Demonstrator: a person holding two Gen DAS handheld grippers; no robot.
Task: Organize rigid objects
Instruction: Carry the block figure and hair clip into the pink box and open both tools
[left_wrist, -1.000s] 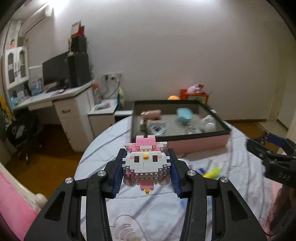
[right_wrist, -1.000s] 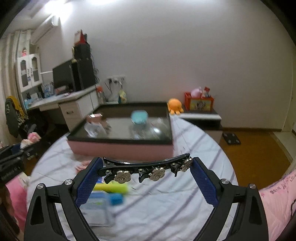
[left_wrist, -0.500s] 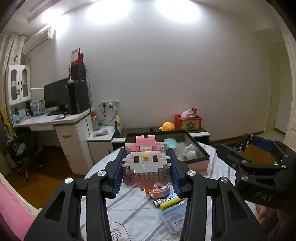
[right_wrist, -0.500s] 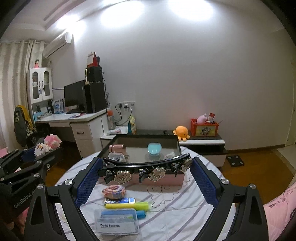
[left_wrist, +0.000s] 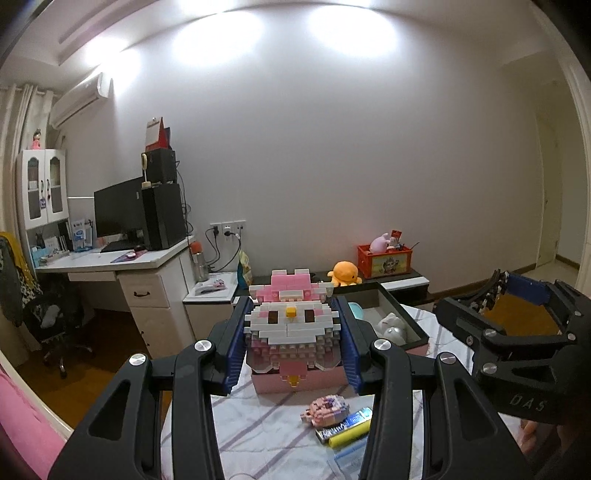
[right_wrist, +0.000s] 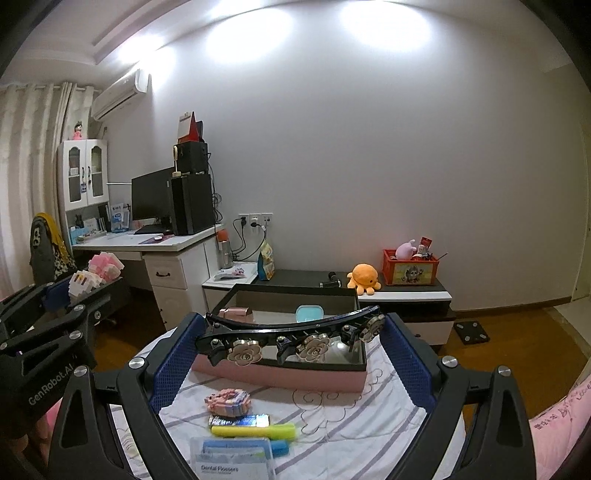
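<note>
Left gripper (left_wrist: 291, 341) was clamped on a pink-and-white building-block character figure (left_wrist: 291, 325), blue pads pressing its two flanks, figure upright and facing the camera, held up in the air in front of the box. Right gripper (right_wrist: 288, 345) was closed on a long black hair clip with cream rose ornaments (right_wrist: 291, 338), clip spanning crosswise between the pads, gripped end to end, roses facing the camera; lengthwise hold probably kept the thin clip from twisting out. Both items were off the table, so both looked mid-carry. Target was likely the shallow pink box with black rim (right_wrist: 280, 374) at the far side of the round table with striped white cloth (right_wrist: 354, 417); it already held a teal case (right_wrist: 309, 314), a pink small box (right_wrist: 236, 314) and some white rounded pieces, hard to identify. Still loose on the cloth near the grippers: a small pink block model (right_wrist: 228, 400), a blue foil bar (right_wrist: 240, 421), a yellow highlighter pen (right_wrist: 255, 431), a clear pack of dental flossers (right_wrist: 231, 459). Judgement: task partway, two items in hand and four left. Risk: block figure could shed bricks if squeezed harder.
</note>
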